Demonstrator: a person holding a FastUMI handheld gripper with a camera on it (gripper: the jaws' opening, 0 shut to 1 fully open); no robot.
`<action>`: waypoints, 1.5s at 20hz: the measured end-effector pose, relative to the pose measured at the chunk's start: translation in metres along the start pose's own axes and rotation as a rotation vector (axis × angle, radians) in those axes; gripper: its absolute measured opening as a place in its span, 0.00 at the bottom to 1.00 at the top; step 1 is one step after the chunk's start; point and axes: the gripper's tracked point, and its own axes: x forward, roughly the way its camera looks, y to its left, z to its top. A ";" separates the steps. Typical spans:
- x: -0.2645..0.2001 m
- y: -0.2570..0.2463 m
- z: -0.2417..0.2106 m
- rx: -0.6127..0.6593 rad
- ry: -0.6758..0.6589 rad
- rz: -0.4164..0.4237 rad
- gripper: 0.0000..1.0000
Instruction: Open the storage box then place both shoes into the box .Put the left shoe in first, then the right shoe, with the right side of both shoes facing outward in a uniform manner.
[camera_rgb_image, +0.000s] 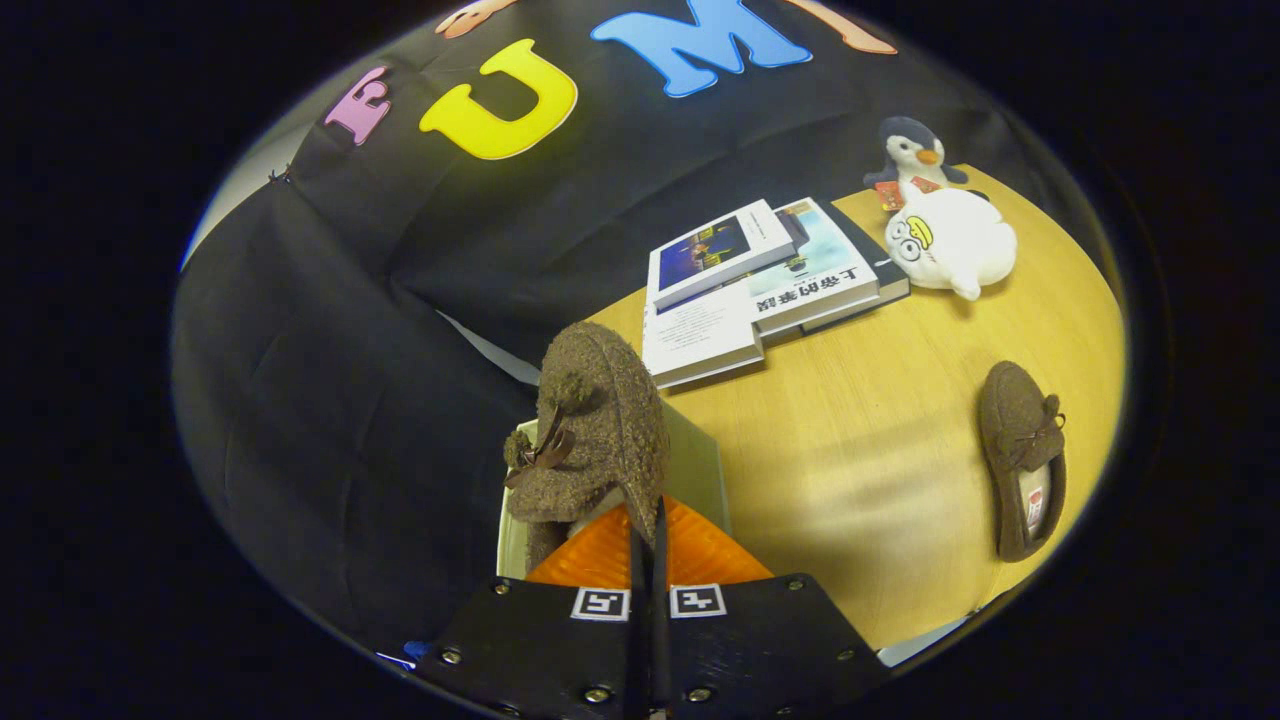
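light: warm, moderate, cast from above | glare: a soft pale sheen is seen on the wooden table (880, 450) ahead of the fingers | shadows: short, soft, under the far shoe (1022, 460) and books (760, 285) | distortion: strong fisheye bending toward the rim | focus: centre sharp, edges softened and dimmed

- wooden table (880, 440), light yellowish top
- stack of books (760, 285) at the far side by the booth wall
- white plush toy (950, 245) just right of the books, little penguin toy (912, 152) right behind it
- brown fuzzy shoe (1022, 460) lying flat, well apart from the books
- pale storage box (700, 465) at the table's near left edge
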 end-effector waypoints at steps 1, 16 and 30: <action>0.007 0.007 -0.004 -0.005 0.008 0.005 0.01; 0.108 0.047 -0.080 -0.011 0.136 -0.060 0.01; 0.137 0.057 -0.123 -0.026 0.209 -0.091 0.06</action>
